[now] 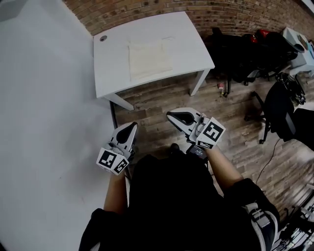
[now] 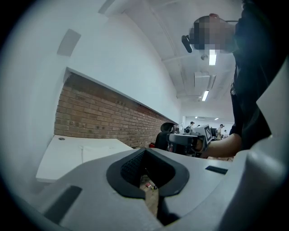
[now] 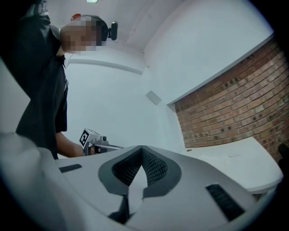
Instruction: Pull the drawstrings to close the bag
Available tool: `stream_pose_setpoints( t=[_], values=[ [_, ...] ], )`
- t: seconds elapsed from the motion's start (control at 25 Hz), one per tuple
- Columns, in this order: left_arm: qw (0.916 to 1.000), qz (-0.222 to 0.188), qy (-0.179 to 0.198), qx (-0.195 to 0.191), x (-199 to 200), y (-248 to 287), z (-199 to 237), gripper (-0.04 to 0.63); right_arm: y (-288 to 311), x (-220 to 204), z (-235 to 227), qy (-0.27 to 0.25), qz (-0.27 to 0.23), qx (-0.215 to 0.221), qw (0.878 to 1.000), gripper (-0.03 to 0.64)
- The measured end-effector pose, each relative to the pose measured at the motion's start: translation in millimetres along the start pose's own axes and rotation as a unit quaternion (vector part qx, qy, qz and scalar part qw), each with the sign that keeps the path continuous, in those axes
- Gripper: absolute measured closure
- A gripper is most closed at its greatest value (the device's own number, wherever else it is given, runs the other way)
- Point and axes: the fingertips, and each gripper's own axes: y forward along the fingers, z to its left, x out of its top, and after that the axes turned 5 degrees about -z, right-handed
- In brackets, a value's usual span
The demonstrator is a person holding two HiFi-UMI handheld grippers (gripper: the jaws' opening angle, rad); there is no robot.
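I hold my left gripper (image 1: 130, 127) low in front of me with its jaws pressed together and nothing between them. My right gripper (image 1: 171, 116) is just beside it, also closed tight and empty. Both point away from me, toward the table (image 1: 110, 73), and both hang over the wooden floor (image 1: 162, 105), well short of the table's near edge.

The bag (image 1: 149, 59) lies flat on the white table top, about in the middle, its long side running from near to far. It is a pale cream cloth and neither gripper touches it. A thin curved line at its far right corner may be a drawstring, but from my head view it is too faint to be sure.

A small round hole (image 1: 103, 37) sits in the table's far left corner. Behind the table runs a brick wall (image 1: 147, 11), and a plain white wall (image 1: 39, 122) fills the left side. To the right, well apart from the table, stand dark office chairs (image 1: 279, 110) and some piled gear.

In the left gripper view my right gripper shows off to the right, level with it.
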Motion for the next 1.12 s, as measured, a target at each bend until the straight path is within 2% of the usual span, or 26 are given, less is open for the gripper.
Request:
stream_pose_setpoints(
  t=[0.12,0.28,0.48,0.6,0.68,0.8,0.96,1.04,1.12],
  values=[
    [0.9999,0.008,0.008,0.001,5.7,20.6,21.3,0.58,7.7,-3.0,-30.9,0.008,0.004,-0.006,1.0,0.611],
    [0.9993,-0.019,-0.022,-0.022,15.9,42.1,57.7,0.58,22.8,-11.6,-69.8,0.013,0.008,-0.025,1.0,0.611],
    [0.9994,-0.013,-0.025,-0.019,13.1,78.2,123.9,0.58,56.1,-12.6,-123.9,0.012,0.011,-0.062,0.998,0.611],
    [0.9988,-0.02,-0.035,-0.029,21.9,99.4,162.0,0.58,85.4,-8.7,-146.0,0.005,0.023,-0.063,0.998,0.611],
    [0.9989,-0.021,-0.028,-0.033,27.4,113.6,184.7,0.58,101.5,-7.6,-163.1,-0.006,0.038,-0.067,0.997,0.611],
    [0.9992,0.003,-0.003,-0.04,28.7,130.5,222.9,0.58,126.9,-5.0,-192.0,-0.01,0.049,-0.084,0.995,0.611],
    [0.9942,0.047,0.025,-0.093,21.7,153.8,254.0,0.58,153.1,-6.7,-219.0,-0.032,0.076,-0.106,0.991,0.611],
    [0.9933,0.04,0.027,-0.105,24.0,169.3,272.9,0.58,163.2,-6.7,-236.8,-0.046,0.08,-0.118,0.989,0.611],
    [0.9937,0.028,0.014,-0.107,23.0,186.1,290.9,0.58,168.1,-7.3,-254.2,-0.051,0.082,-0.13,0.987,0.611]
  ],
)
